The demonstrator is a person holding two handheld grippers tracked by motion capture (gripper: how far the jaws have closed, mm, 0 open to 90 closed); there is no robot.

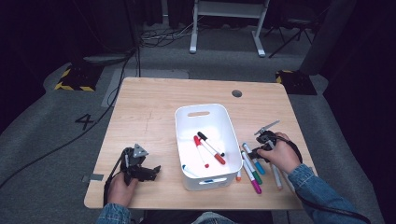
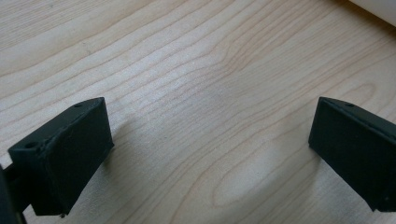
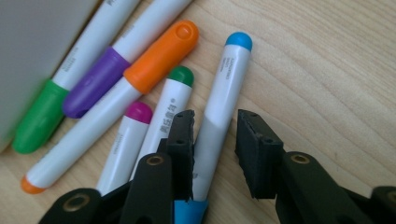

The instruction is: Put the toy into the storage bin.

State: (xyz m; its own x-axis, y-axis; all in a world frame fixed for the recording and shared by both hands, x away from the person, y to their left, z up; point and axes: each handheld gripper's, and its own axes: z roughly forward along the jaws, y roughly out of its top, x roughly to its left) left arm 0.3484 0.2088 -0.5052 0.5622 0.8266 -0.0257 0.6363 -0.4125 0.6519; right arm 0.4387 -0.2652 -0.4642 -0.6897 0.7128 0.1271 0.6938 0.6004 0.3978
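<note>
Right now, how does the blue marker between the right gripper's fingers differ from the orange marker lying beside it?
The blue marker lies between the right gripper fingers; the orange marker lies free, outside them. The blue marker's blue cap sits at the near end, by the gripper; the orange marker's long orange cap points away, toward the far end. Both have white barrels and lie flat on the wooden table.

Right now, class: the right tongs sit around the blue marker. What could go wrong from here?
1. The blue marker lies beside the green-ended marker; the right tongs may nip or nudge both.
2. A gap shows at one pad, so it could slip or roll.
3. The white bin stands close; the lift could knock it.
</note>
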